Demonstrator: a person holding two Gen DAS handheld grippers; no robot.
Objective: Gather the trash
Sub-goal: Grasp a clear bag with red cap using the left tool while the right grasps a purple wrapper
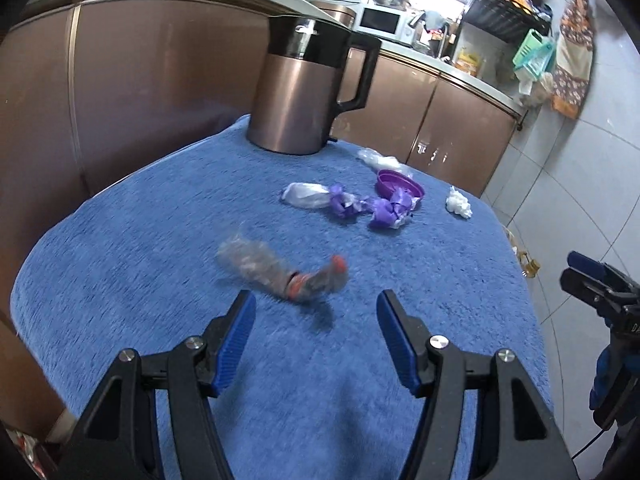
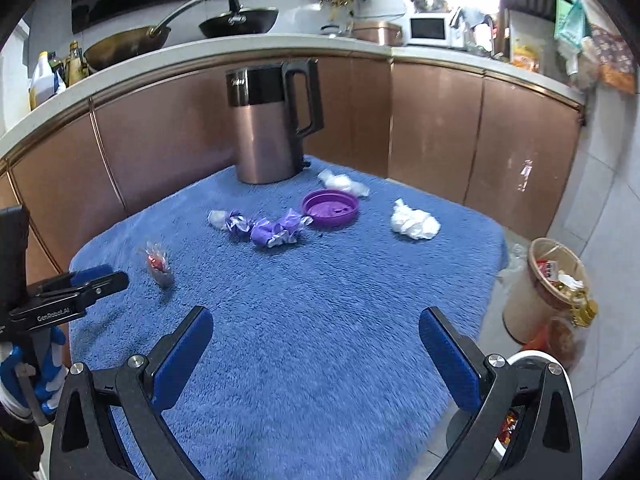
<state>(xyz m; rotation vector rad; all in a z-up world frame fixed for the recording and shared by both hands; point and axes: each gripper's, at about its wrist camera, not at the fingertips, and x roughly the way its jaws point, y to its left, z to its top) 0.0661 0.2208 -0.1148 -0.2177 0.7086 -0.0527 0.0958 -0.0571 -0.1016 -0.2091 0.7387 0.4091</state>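
Trash lies scattered on a blue towel-covered table point(image 1: 160, 240) point(image 2: 320, 300). A crumpled clear wrapper with red bits point(image 1: 280, 272) point(image 2: 158, 264) rests just ahead of my left gripper point(image 1: 316, 314), which is open with nothing between its blue pads. Farther back lie two purple wrappers point(image 1: 390, 210) point(image 2: 276, 232), a purple lid point(image 1: 398, 186) point(image 2: 330, 208), a white tissue wad point(image 1: 458, 202) point(image 2: 414, 222) and a white plastic scrap point(image 1: 378, 158) point(image 2: 344, 182). My right gripper point(image 2: 316, 320) hovers open and empty over the table's near part, and it also shows at the left wrist view's right edge point(image 1: 592, 284).
A copper kettle point(image 1: 304, 92) point(image 2: 268, 128) stands at the table's far edge. A round bin point(image 2: 552, 280) holding trash sits on the floor right of the table, with a white round object point(image 2: 536, 364) nearer. Brown cabinets point(image 2: 440, 128) run behind the table.
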